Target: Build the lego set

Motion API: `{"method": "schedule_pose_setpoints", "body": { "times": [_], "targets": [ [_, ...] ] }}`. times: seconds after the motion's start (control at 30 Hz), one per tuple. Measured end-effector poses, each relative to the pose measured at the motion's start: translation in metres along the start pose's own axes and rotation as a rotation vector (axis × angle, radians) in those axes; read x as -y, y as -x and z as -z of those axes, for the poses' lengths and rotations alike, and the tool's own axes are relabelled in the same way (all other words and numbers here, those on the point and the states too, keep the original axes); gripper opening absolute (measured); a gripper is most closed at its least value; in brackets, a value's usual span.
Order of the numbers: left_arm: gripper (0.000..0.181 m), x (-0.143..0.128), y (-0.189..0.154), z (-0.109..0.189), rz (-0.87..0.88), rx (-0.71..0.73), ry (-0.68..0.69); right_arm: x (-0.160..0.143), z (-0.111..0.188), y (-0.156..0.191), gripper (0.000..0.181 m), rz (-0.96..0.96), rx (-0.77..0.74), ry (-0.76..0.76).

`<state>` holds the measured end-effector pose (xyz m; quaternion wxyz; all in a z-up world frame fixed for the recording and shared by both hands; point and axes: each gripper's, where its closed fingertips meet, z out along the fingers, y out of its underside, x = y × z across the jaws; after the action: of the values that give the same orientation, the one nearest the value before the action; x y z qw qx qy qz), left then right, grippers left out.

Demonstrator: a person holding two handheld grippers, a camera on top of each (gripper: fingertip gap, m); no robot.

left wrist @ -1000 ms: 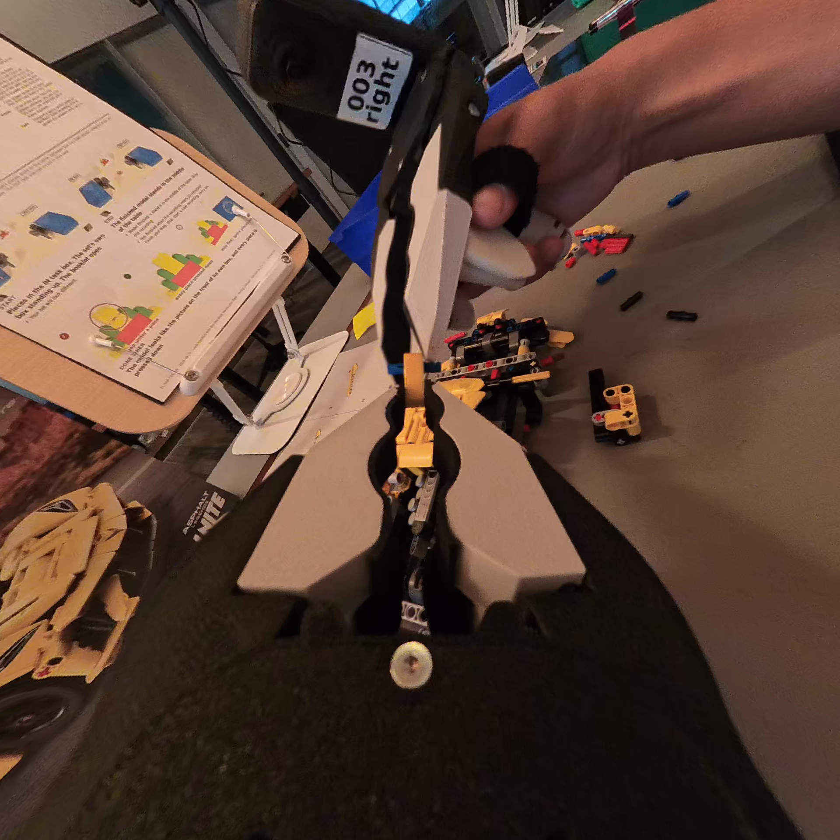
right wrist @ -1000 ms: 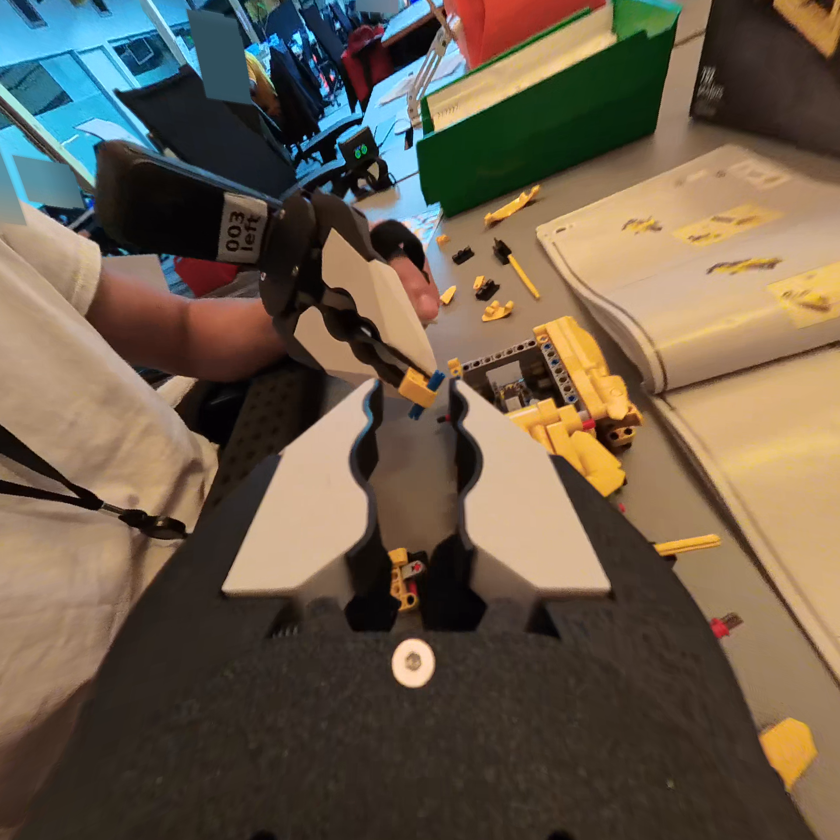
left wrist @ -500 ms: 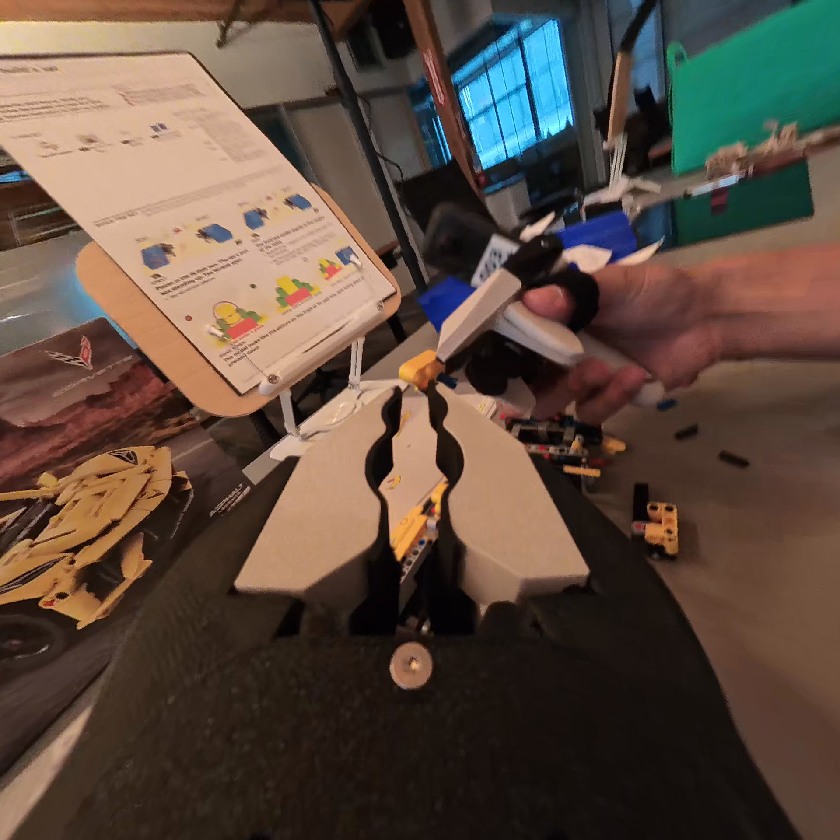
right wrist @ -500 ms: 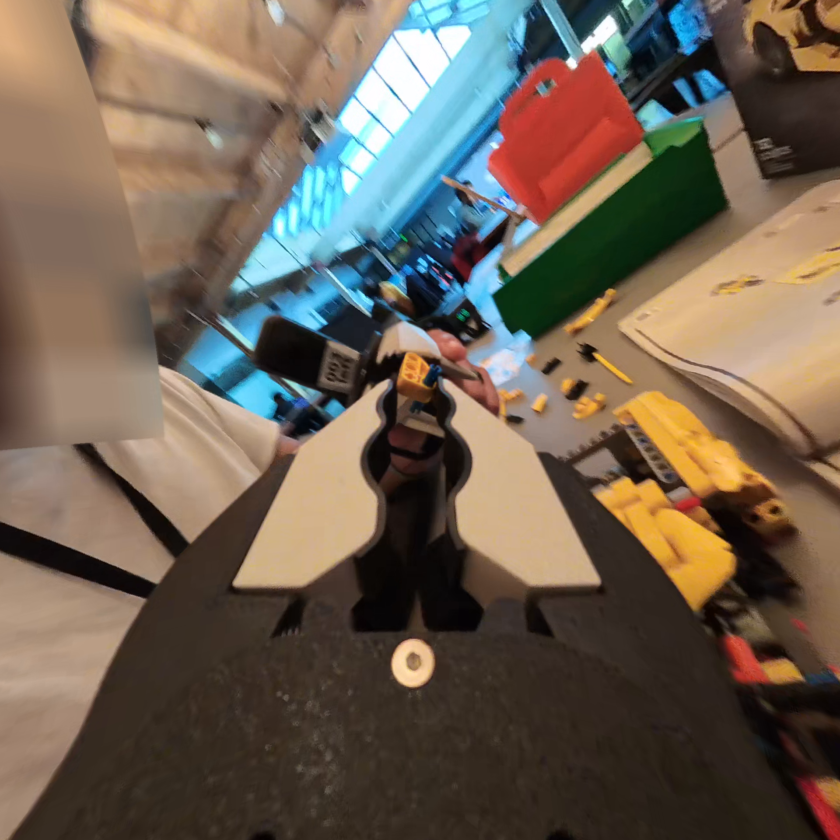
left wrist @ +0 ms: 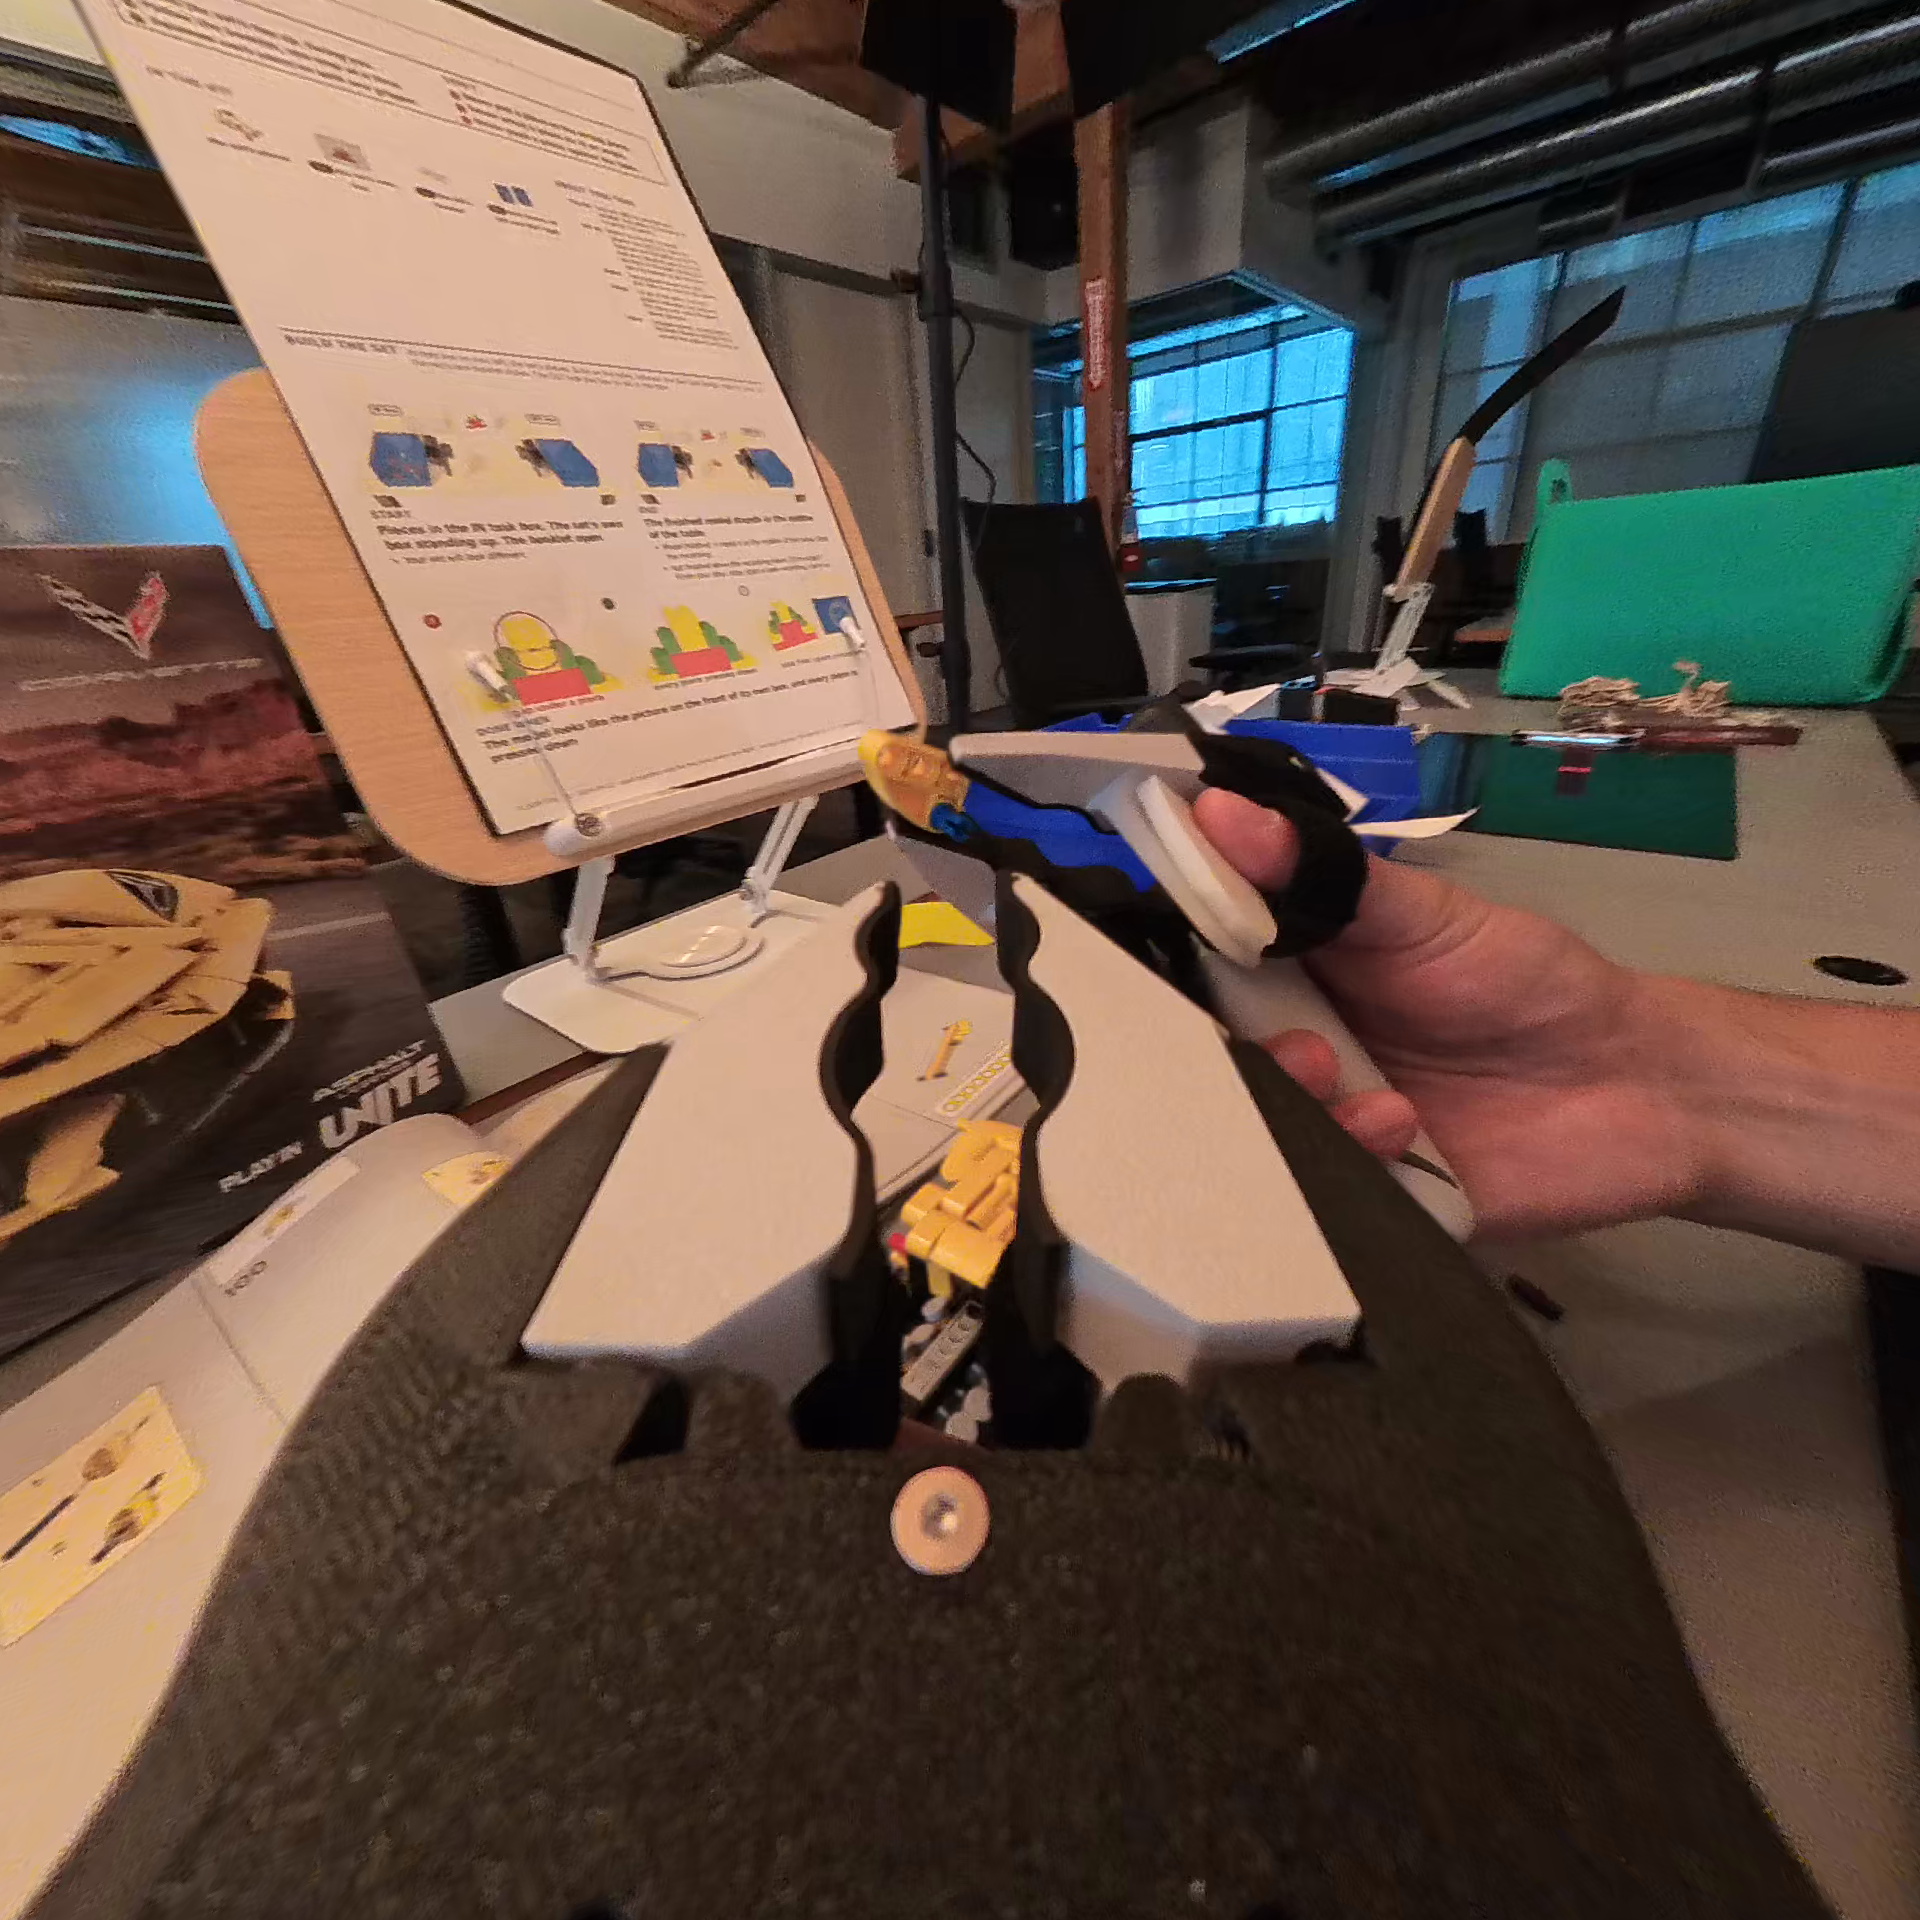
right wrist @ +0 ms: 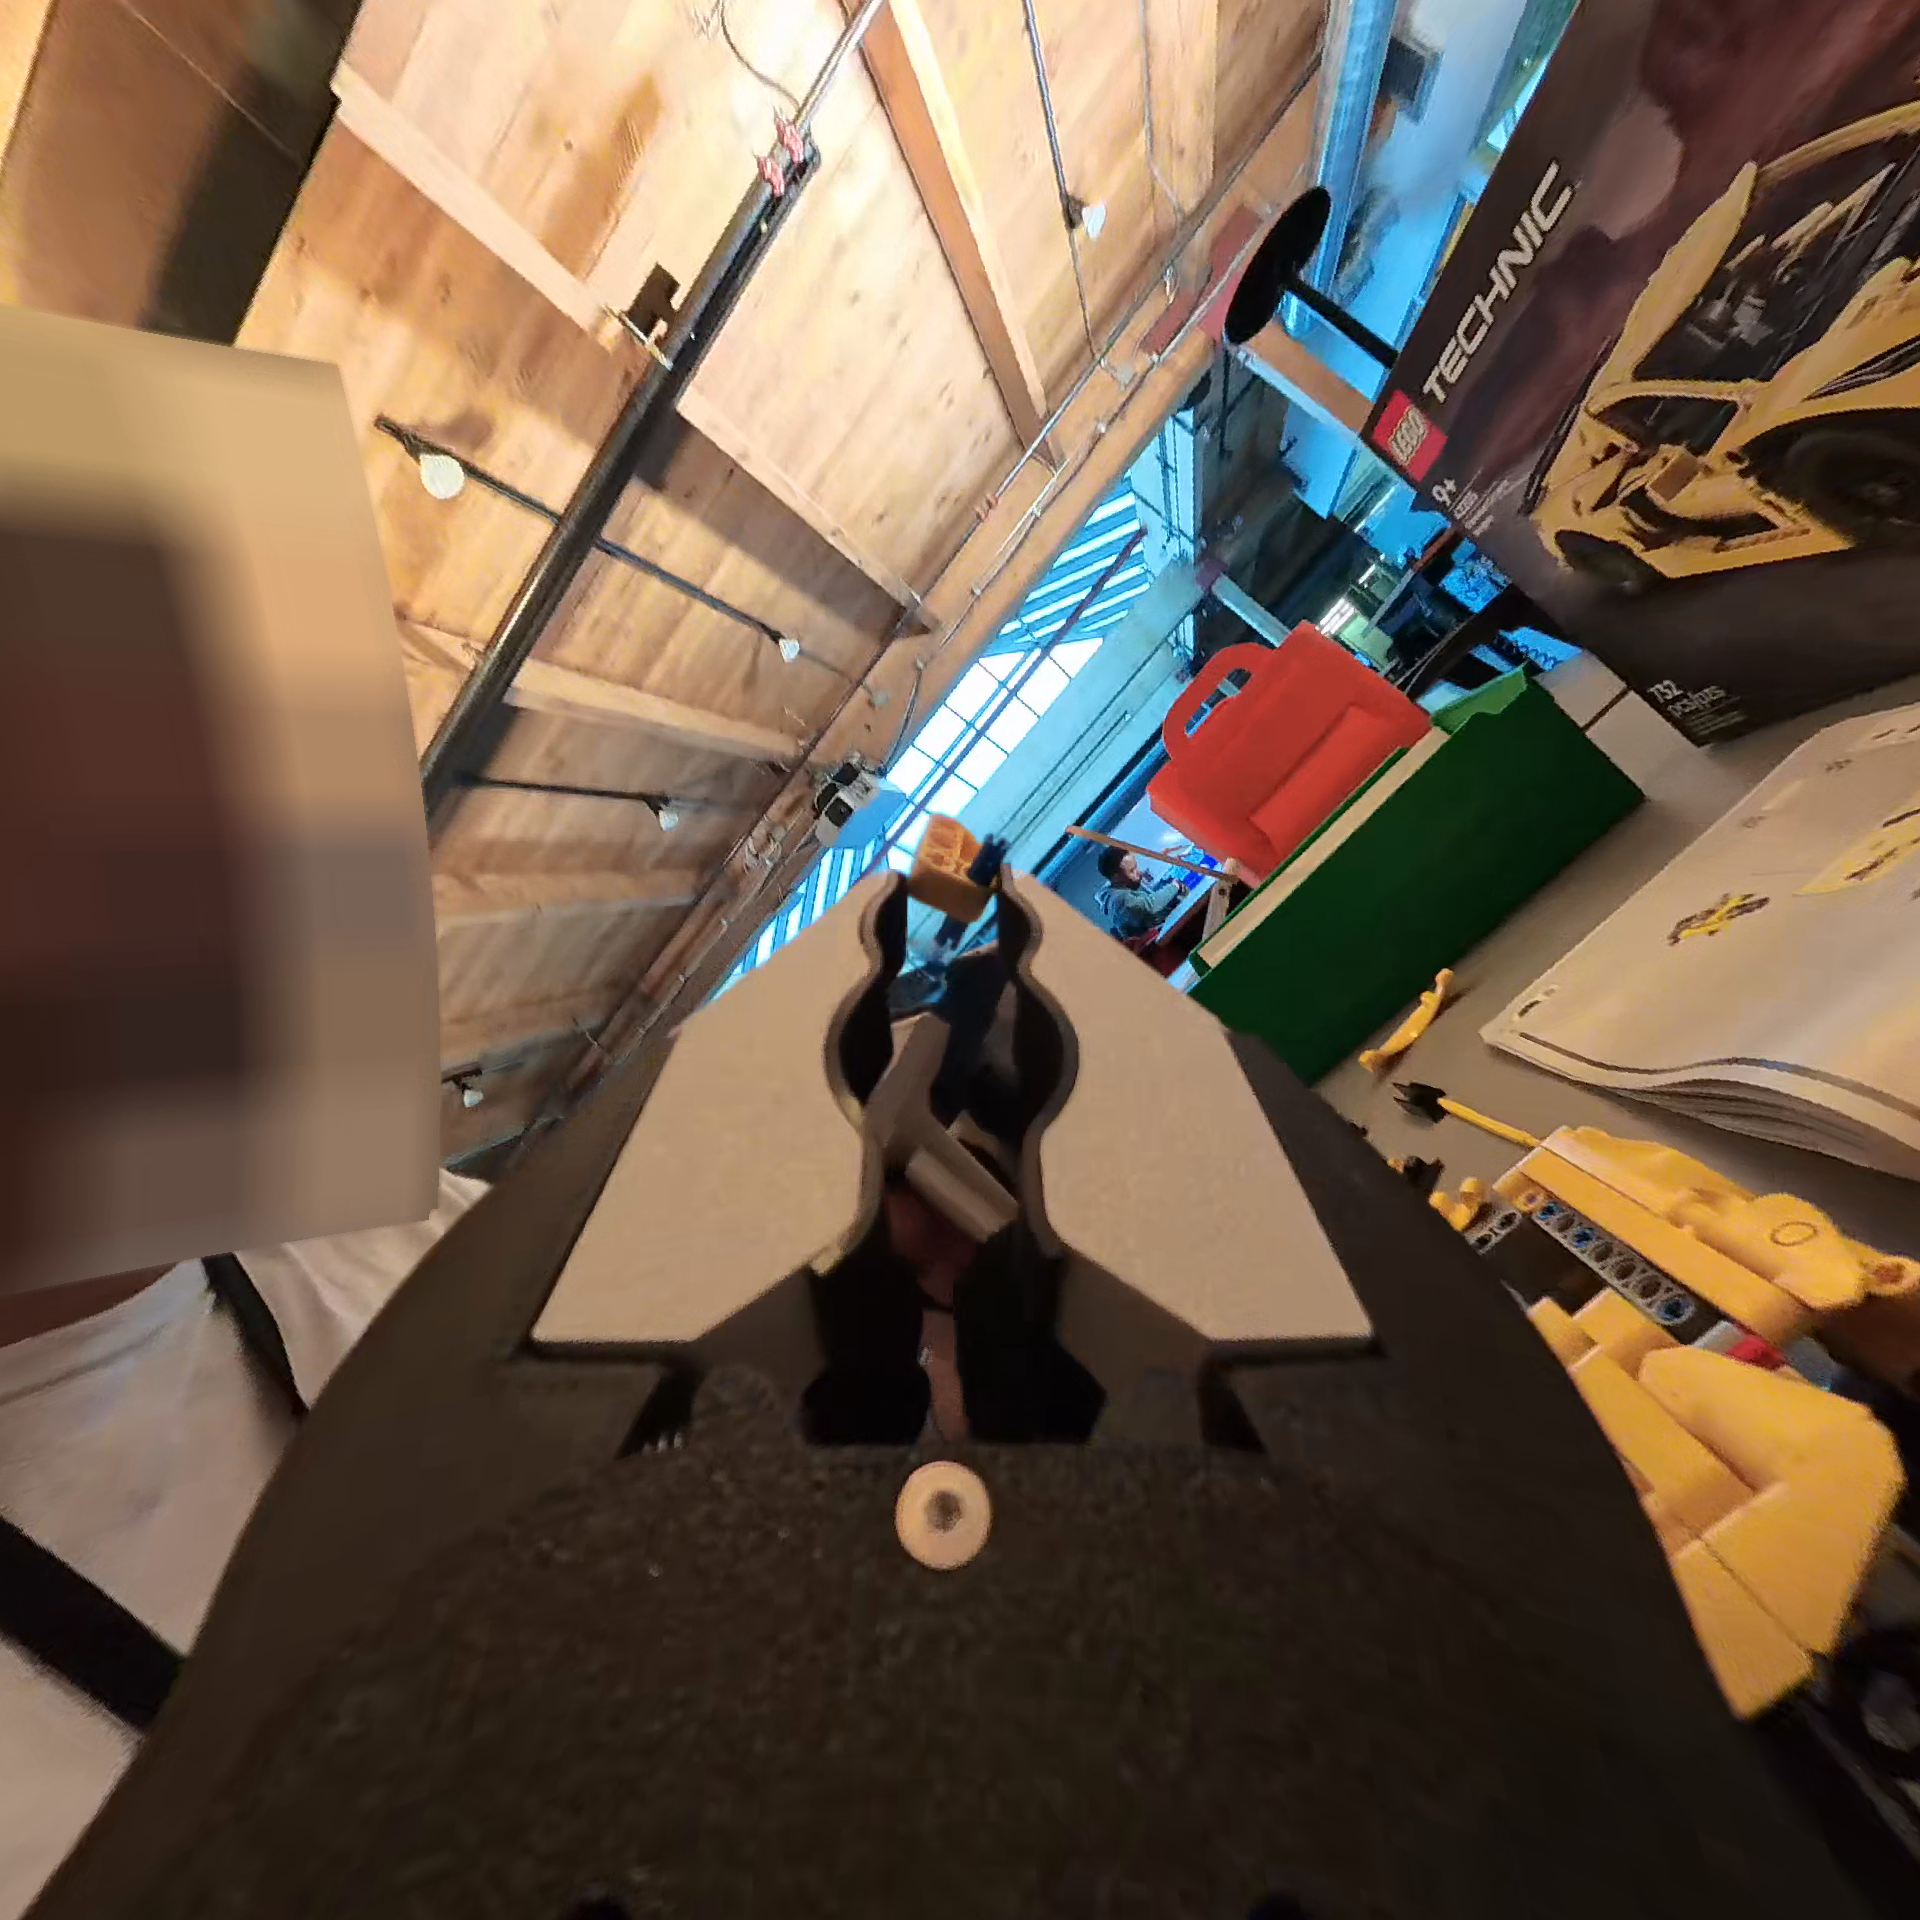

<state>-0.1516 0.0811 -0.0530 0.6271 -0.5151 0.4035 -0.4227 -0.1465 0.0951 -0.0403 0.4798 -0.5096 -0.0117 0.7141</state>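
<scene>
- While I look along my left gripper, its tongs stand spread with nothing between them.
- My right gripper pinches a small yellow piece with a blue pin at its very tips, held up off the table.
- On the table, the part-built yellow car sits just beside the open instruction booklet.

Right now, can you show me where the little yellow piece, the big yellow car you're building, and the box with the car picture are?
little yellow piece (left wrist: 912, 771), left wrist view, on its studded yellow face.
big yellow car (right wrist: 1704, 1382), right wrist view, on its yellow body panel.
box (left wrist: 156, 831), left wrist view, on its front picture side.
</scene>
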Motion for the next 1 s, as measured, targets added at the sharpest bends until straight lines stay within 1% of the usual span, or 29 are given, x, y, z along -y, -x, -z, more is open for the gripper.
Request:
{"method": "schedule_pose_setpoints", "body": {
  "times": [0.07, 0.17, 0.27, 0.4, 0.57, 0.73, 0.87, 1.0],
  "targets": [
    [0.018, -0.001, 0.001, -0.002, -0.025, 0.027, 0.004, -0.003, -0.002, 0.0, 0.016, 0.0, -0.001, -0.003],
    [0.019, 0.003, 0.008, 0.0, -0.002, 0.064, -0.016, -0.008, -0.005, 0.0, 0.016, 0.007, -0.004, -0.003],
    [0.024, 0.005, 0.01, 0.001, 0.079, 0.04, -0.033, -0.01, -0.006, 0.001, 0.016, 0.024, -0.003, 0.008],
    [0.024, 0.014, 0.007, 0.004, 0.155, -0.013, -0.088, -0.014, -0.008, 0.002, 0.015, 0.065, -0.014, 0.038],
    [0.024, 0.012, 0.004, 0.003, 0.028, 0.018, -0.075, -0.019, -0.011, 0.002, 0.015, 0.036, 0.004, 0.049],
    [0.022, 0.011, 0.003, 0.004, 0.012, 0.017, -0.071, -0.021, -0.011, 0.001, 0.015, 0.016, 0.012, 0.065],
    [0.022, 0.017, 0.0, 0.007, 0.088, -0.04, -0.1, -0.022, -0.012, 0.006, 0.015, 0.025, 0.036, 0.086],
    [0.022, 0.028, 0.007, 0.012, 0.31, -0.124, -0.178, -0.023, -0.012, 0.007, 0.015, 0.065, 0.025, 0.097]
  ]
}}
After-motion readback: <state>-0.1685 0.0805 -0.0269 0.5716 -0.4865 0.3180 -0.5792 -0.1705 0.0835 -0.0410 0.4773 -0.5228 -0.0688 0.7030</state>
